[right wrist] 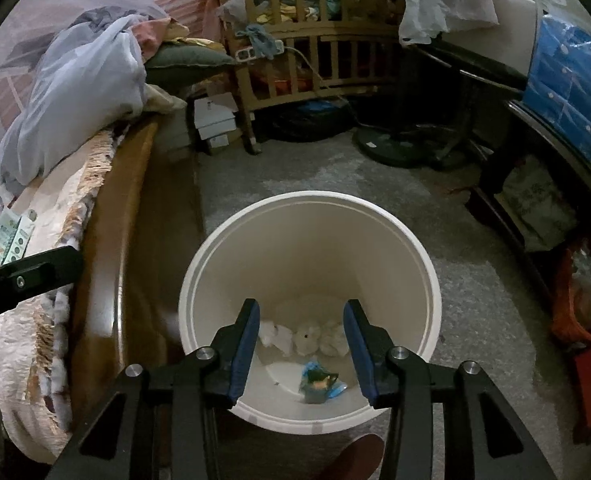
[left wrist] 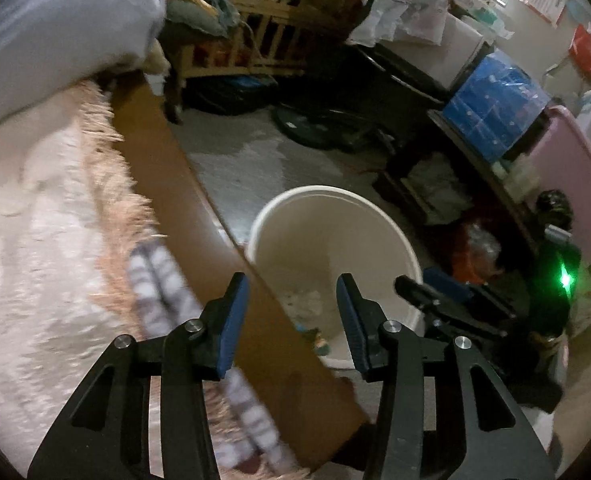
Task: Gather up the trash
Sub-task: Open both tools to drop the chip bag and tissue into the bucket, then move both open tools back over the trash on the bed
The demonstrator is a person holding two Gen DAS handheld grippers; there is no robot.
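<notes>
A white bucket [right wrist: 309, 248] stands on the floor beside the bed. Crumpled white tissues [right wrist: 307, 338] and a blue-green wrapper [right wrist: 319, 384] lie at its bottom. My right gripper [right wrist: 301, 344] is open and empty, held above the bucket's mouth. My left gripper [left wrist: 291, 320] is open and empty, over the bed's wooden edge [left wrist: 199, 216], with the bucket [left wrist: 327, 224] just to its right. A green-and-white packet [right wrist: 11, 240] lies on the bed. The left gripper's body [right wrist: 23, 276] shows at the left edge of the right wrist view.
The bed carries a fringed cream blanket [left wrist: 47, 220] and a pale bundled duvet [right wrist: 79, 80]. A wooden crib [right wrist: 307, 40] full of clothes stands at the back. A fan base [right wrist: 399, 148], dark shelves and a blue box [right wrist: 571, 76] line the right.
</notes>
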